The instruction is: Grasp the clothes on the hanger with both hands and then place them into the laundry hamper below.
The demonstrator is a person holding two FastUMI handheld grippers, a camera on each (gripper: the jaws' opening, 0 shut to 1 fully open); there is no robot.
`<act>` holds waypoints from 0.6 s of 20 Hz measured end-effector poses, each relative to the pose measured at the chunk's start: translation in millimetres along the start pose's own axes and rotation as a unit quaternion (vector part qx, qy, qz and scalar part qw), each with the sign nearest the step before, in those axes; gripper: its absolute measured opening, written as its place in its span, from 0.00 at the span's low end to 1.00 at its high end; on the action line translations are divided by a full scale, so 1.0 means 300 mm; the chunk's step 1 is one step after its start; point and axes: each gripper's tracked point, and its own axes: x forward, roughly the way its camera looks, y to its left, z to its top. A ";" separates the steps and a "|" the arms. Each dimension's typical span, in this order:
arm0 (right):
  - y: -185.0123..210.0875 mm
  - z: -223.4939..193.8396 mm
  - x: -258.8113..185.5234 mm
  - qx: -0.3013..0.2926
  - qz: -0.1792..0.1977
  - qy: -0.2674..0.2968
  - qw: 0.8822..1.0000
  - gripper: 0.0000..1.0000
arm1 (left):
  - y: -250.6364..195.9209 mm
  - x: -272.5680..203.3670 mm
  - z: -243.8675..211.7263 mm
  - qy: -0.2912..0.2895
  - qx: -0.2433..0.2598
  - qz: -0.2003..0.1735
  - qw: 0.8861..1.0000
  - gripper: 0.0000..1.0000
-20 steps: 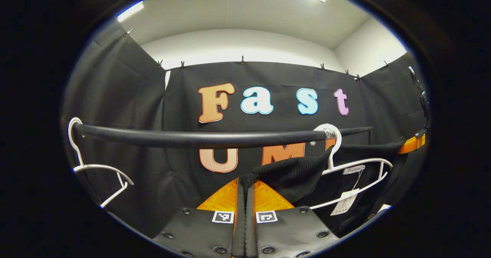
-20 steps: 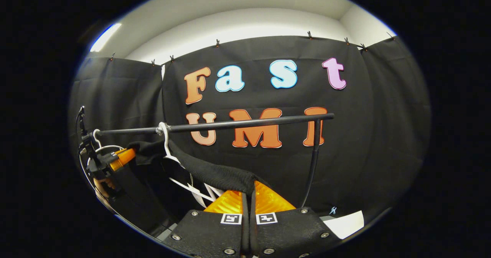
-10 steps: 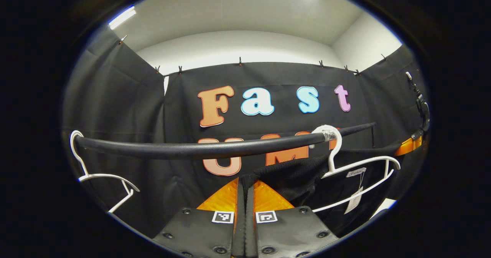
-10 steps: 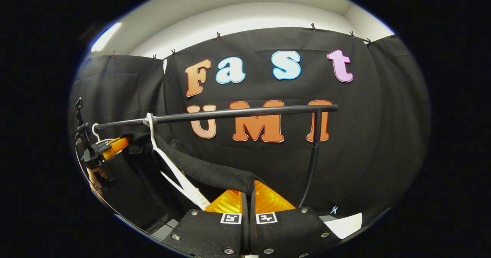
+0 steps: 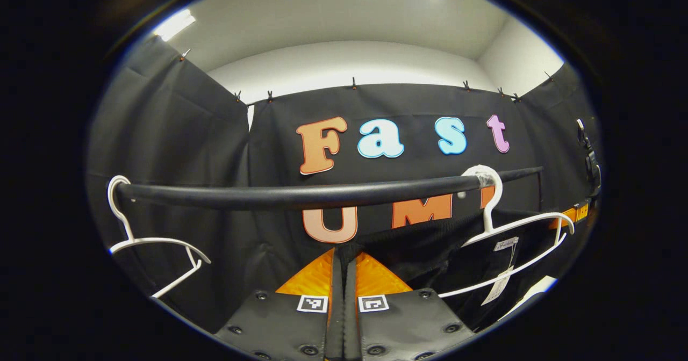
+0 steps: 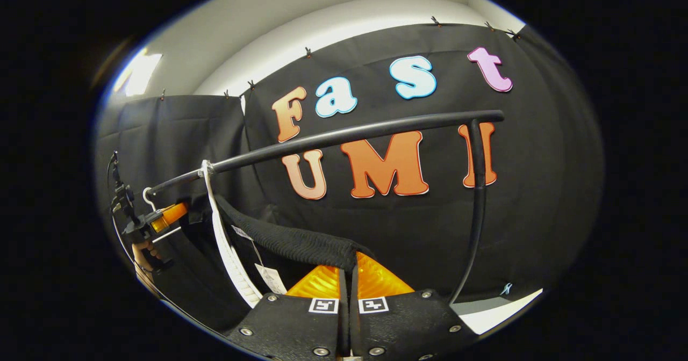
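A black knit garment (image 5: 419,243) hangs from a white hanger (image 5: 516,226) hooked on the black rail (image 5: 301,195). My left gripper (image 5: 344,252) is shut on one edge of the cloth, just below the rail. In the right gripper view the same garment (image 6: 290,240) stretches from the hanger (image 6: 223,243) down to my right gripper (image 6: 348,258), which is shut on its other edge. The left gripper (image 6: 164,217) and the hand holding it appear at the far left of the right gripper view. The right gripper (image 5: 572,214) appears at the far right of the left gripper view.
An empty white hanger (image 5: 156,243) hangs at the rail's left end. The rail's upright post (image 6: 475,210) stands to the right. A paper tag (image 5: 497,288) dangles from the garment. A strip of pale floor (image 6: 500,310) lies at the lower right.
Both grippers stay shut on the garment. The right gripper has sunk and tilted, so the rail now sits higher and slanted, and the hanger has swung edge-on. The left gripper has shifted slightly left.
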 end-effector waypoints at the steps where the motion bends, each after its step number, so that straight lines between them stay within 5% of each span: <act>1: 0.010 -0.021 0.013 0.010 0.010 0.000 1.000 0.00 | 0.013 -0.003 -0.023 0.006 -0.013 0.003 1.000 0.05; 5: 0.007 -0.106 0.059 0.068 0.033 0.006 0.997 0.00 | 0.036 0.004 -0.102 0.030 -0.064 0.005 0.997 0.07; 12: 0.018 -0.313 0.185 0.124 0.052 0.025 0.991 0.00 | 0.094 -0.007 -0.174 0.050 -0.057 0.021 0.997 0.07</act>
